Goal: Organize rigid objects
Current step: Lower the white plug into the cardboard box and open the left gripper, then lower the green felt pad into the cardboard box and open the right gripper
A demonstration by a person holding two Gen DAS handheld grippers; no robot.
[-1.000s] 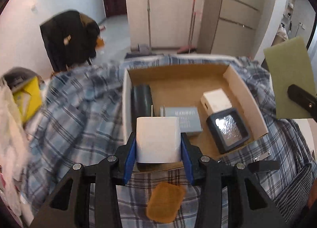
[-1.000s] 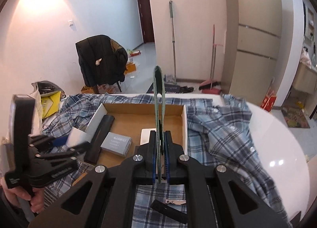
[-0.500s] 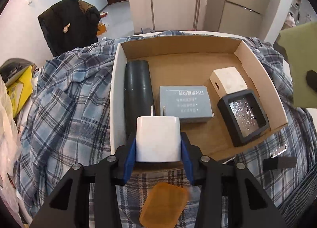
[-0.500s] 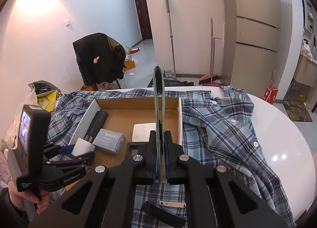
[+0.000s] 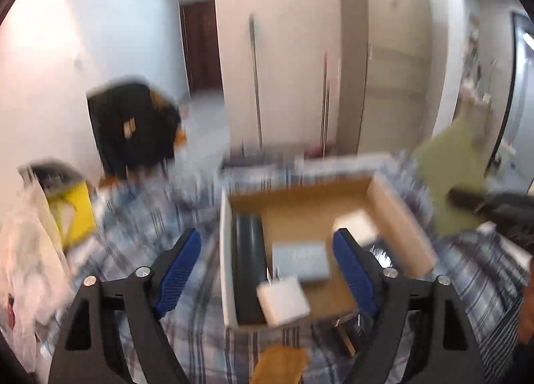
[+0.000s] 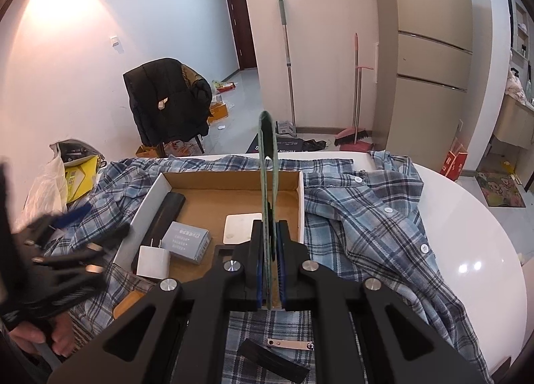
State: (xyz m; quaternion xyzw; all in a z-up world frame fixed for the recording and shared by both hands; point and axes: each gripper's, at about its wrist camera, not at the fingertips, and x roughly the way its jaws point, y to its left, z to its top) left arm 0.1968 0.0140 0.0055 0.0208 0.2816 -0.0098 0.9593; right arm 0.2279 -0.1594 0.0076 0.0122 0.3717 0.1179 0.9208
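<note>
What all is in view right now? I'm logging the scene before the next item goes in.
open cardboard box: one, brown, on the shirt
white wall charger: one, box's near left corner
long black case: one, along box's left wall
grey-blue small carton: one, box middle
flat white square pad: one, box right
plaid shirt: one, blue, spread over table
round white table: one
thin green card: one, upright
left gripper: open
right gripper: shut on the card

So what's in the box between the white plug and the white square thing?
The grey-blue box lies between the white plug and white square, in the right wrist view.
</note>
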